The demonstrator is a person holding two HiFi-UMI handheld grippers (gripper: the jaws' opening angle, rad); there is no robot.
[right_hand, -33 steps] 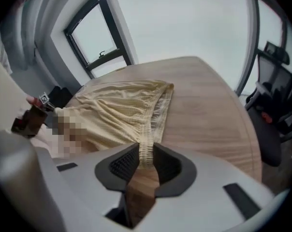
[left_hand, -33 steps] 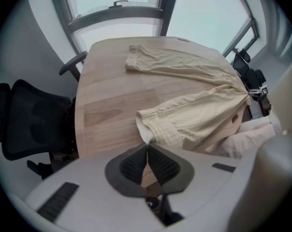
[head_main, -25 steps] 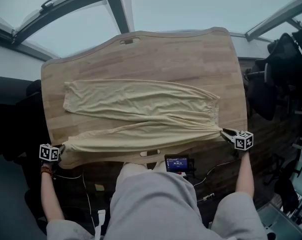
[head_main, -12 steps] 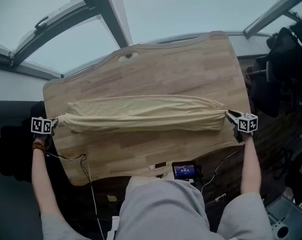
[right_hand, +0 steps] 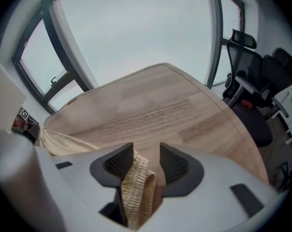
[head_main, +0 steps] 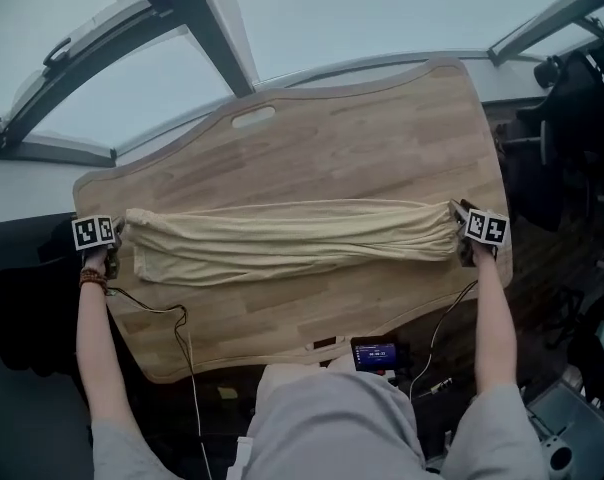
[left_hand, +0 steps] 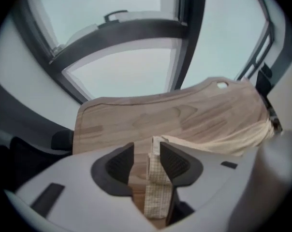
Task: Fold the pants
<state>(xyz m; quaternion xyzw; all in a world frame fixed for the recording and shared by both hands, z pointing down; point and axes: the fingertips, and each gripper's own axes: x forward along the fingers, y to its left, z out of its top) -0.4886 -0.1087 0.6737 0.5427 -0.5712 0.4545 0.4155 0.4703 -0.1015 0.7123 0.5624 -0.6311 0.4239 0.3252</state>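
The pale yellow pants (head_main: 292,236) lie as a long folded band across the wooden table (head_main: 332,148), one leg laid over the other. My left gripper (head_main: 117,236) is at the leg-cuff end. Its jaws are opening: the cuff hem (left_hand: 155,178) stands between them, resting on the right pad with a gap to the left pad. My right gripper (head_main: 460,223) is at the waist end, its jaws also opening. The ribbed waistband (right_hand: 136,187) hangs between them against the left pad, clear of the right one.
Black office chairs (head_main: 572,118) stand to the right of the table. A small device with a lit screen (head_main: 374,354) sits past the near edge, and a cable (head_main: 172,318) runs over the near left part. A handle slot (head_main: 247,118) is at the far edge.
Both grippers carried the near pant leg away from the person and laid it over the far leg. The pants went from spread open to a narrow folded band.
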